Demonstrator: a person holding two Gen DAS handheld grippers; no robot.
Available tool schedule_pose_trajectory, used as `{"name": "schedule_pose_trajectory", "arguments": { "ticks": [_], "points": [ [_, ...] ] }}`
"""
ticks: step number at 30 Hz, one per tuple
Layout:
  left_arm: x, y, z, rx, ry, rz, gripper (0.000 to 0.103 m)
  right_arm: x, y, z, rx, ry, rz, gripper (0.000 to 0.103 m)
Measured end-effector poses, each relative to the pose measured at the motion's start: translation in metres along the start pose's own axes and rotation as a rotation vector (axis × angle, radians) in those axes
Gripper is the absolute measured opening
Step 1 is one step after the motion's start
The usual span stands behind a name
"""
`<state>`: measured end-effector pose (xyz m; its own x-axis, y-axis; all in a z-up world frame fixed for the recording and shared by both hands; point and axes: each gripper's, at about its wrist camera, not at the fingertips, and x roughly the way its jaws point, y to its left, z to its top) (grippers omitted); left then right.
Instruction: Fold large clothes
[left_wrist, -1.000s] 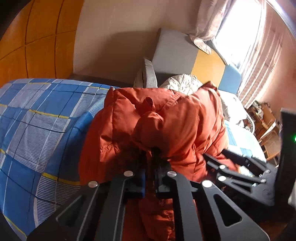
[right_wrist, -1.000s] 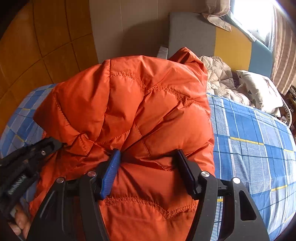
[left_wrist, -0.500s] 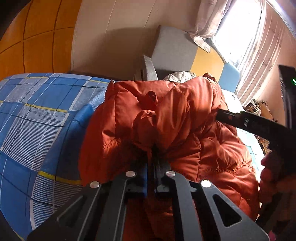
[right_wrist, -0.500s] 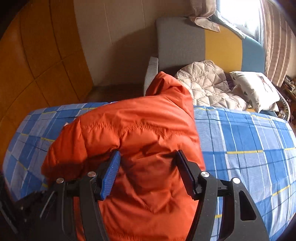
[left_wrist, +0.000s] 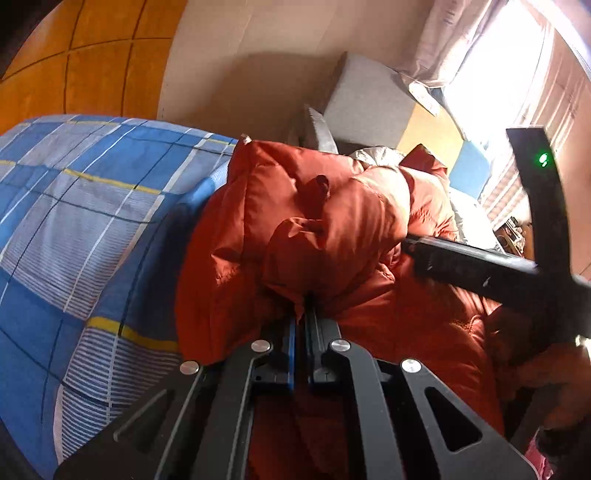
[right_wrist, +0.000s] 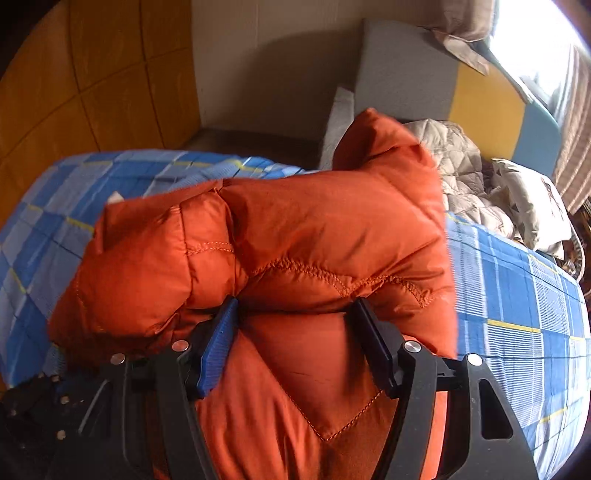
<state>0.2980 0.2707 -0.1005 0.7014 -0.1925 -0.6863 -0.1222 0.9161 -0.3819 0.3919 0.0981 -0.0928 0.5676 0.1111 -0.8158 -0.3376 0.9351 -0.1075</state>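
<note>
Left gripper (left_wrist: 300, 299) is pinching a thin fold of the orange puffer jacket (left_wrist: 332, 229), jaws nearly together. Right gripper (right_wrist: 295, 314) is holding a thick padded fold between wide-set pads. Beyond and beneath both grippers, the jacket is lying bunched on the blue checked bedspread (right_wrist: 517, 295).

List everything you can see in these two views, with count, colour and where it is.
jacket: one, orange, puffy, bunched on the bed
bed cover: one, blue check with yellow lines, under the jacket
quilt: one, beige, beyond the bed by the headboard
pillow: one, pale, right of the quilt
headboard: one, grey, yellow and blue panels, against the wall
curtain: one, pale, at the bright window
wall panels: orange wood, far left
left gripper: black, shut on jacket fabric
right gripper: black, blue pad, jaws wide around a jacket fold
hand: one, holding the right gripper
</note>
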Motion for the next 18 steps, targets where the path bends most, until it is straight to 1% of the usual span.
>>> {"name": "schedule_pose_trajectory", "arguments": {
  "ticks": [4,6,8,9,10,11,12,13,14,15,16,17,18],
  "points": [
    [0.003,0.001,0.0,-0.011,0.009,0.007,0.004,0.013,0.0,-0.008,0.003,-0.007,0.002,0.065],
    [0.002,0.0,0.003,-0.037,0.024,0.014,0.004,0.013,0.001,-0.009,-0.001,-0.009,-0.002,0.065],
    [-0.003,0.001,0.009,-0.073,0.025,0.029,0.01,0.01,-0.001,-0.01,0.007,-0.017,0.003,0.065],
    [-0.006,0.0,0.011,-0.082,0.021,0.029,0.01,0.008,-0.001,-0.01,0.004,-0.018,0.002,0.065],
    [-0.01,-0.001,0.013,-0.084,0.012,0.044,0.015,0.004,-0.003,-0.009,0.01,-0.022,0.007,0.065],
    [-0.013,-0.003,0.016,-0.088,0.005,0.074,0.033,0.001,-0.004,-0.009,0.018,-0.028,0.012,0.065],
    [-0.015,-0.005,0.018,-0.088,0.004,0.07,0.037,-0.002,-0.005,-0.009,0.022,-0.034,0.013,0.065],
    [-0.017,-0.009,0.02,-0.081,-0.001,0.085,0.04,-0.008,-0.007,-0.009,0.022,-0.044,0.017,0.065],
    [-0.02,-0.014,0.023,-0.069,-0.011,0.112,0.05,-0.012,-0.009,-0.01,0.026,-0.053,0.022,0.065],
    [-0.021,-0.02,0.028,-0.057,-0.018,0.126,0.058,-0.016,-0.012,-0.01,0.033,-0.057,0.029,0.069],
    [-0.02,-0.023,0.03,-0.051,-0.015,0.13,0.061,-0.02,-0.014,-0.01,0.04,-0.061,0.034,0.074],
    [-0.016,-0.027,0.034,-0.048,-0.006,0.153,0.063,-0.027,-0.019,-0.011,0.053,-0.068,0.047,0.076],
    [-0.011,-0.029,0.036,-0.05,0.001,0.164,0.063,-0.032,-0.023,-0.012,0.059,-0.074,0.06,0.079]
  ]
}}
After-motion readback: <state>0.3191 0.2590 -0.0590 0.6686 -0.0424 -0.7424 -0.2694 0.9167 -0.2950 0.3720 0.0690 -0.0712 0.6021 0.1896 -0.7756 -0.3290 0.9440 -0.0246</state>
